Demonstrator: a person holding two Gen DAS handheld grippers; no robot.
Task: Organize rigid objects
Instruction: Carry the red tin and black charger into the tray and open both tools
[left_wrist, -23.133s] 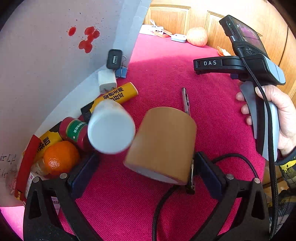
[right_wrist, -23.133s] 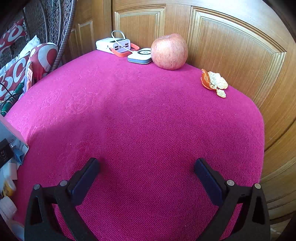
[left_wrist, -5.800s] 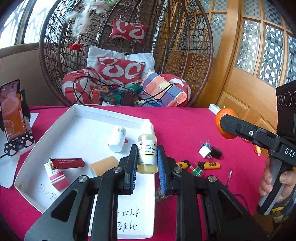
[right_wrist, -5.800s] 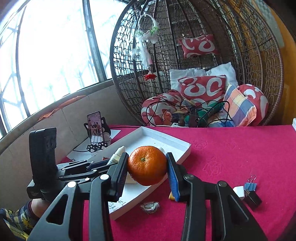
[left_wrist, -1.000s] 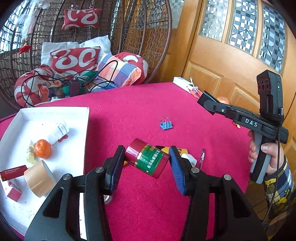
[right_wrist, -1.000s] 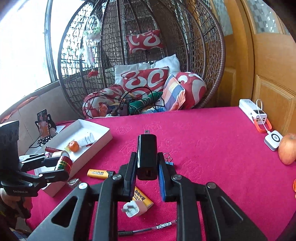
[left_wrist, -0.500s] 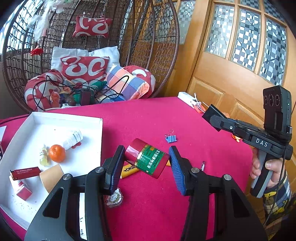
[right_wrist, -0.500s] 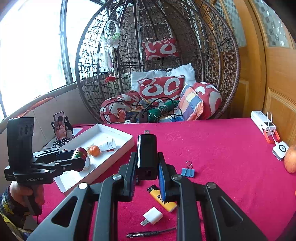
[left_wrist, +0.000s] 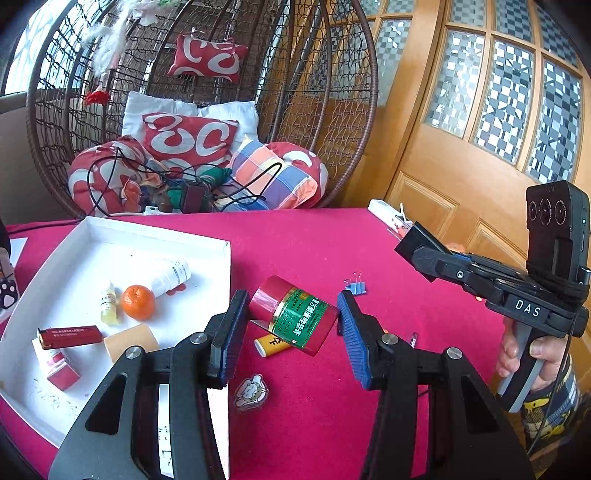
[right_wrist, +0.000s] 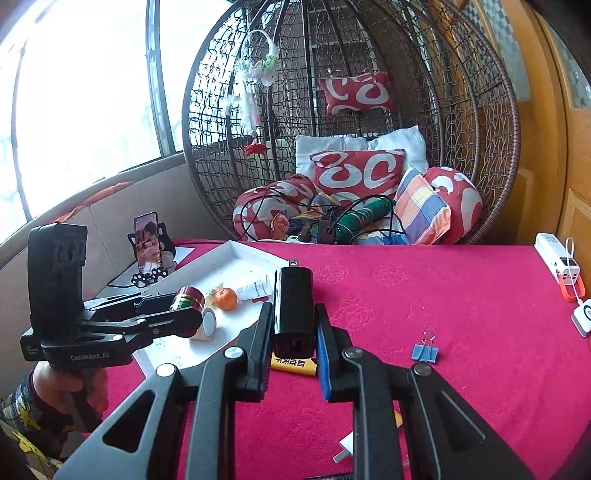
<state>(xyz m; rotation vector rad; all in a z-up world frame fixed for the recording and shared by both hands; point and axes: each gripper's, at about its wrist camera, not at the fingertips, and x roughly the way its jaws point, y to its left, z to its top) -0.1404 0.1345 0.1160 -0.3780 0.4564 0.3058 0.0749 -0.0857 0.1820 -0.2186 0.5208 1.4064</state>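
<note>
Red-capped green-labelled jar (left_wrist: 293, 315) clamped crosswise in left gripper (left_wrist: 291, 332) jaws, long axis tilted, cap up-left; black charger (right_wrist: 293, 306) pinched upright in right gripper (right_wrist: 293, 354) jaws, prong uppermost; best carried level to white tray (left_wrist: 225, 258) left of jaws, released low.

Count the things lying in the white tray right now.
6 in the white tray: white bottle, dropper bottle, orange, red lighter, tan cylinder, red-and-white box. The gripper's fingers may hide more.
</note>
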